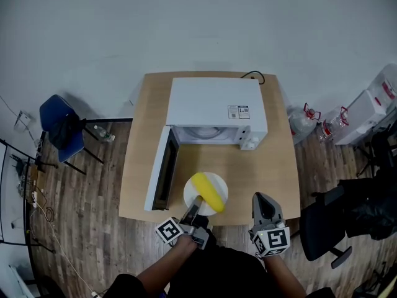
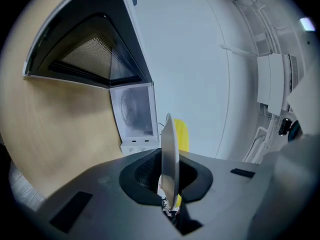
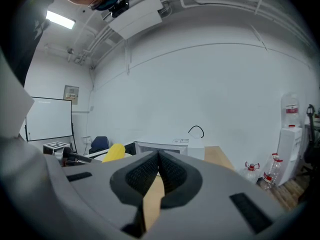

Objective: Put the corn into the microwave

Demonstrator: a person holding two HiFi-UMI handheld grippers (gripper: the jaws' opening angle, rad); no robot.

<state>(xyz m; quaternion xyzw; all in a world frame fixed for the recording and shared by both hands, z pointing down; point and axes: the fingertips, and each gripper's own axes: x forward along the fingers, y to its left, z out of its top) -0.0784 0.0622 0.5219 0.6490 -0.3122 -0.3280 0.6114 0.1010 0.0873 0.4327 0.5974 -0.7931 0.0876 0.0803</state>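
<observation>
A yellow corn cob [image 1: 208,191] lies on a white plate [image 1: 191,195] held over the table's front edge. My left gripper [image 1: 195,205] is shut on the plate's near rim. In the left gripper view the plate [image 2: 169,154] stands edge-on between the pads, with the corn [image 2: 181,134] beyond it. The white microwave [image 1: 214,107] sits at the back of the table; its door [image 1: 162,174] hangs open to the left and its cavity [image 1: 201,134] faces me. My right gripper [image 1: 263,198] hovers to the plate's right, shut and empty. In the right gripper view the corn [image 3: 114,152] shows at left.
The wooden table [image 1: 263,163] has bare surface in front of the microwave. A blue chair [image 1: 61,129] stands at left, a black office chair [image 1: 325,222] at right. A water dispenser [image 3: 287,134] and bottles [image 3: 272,171] stand by the right wall.
</observation>
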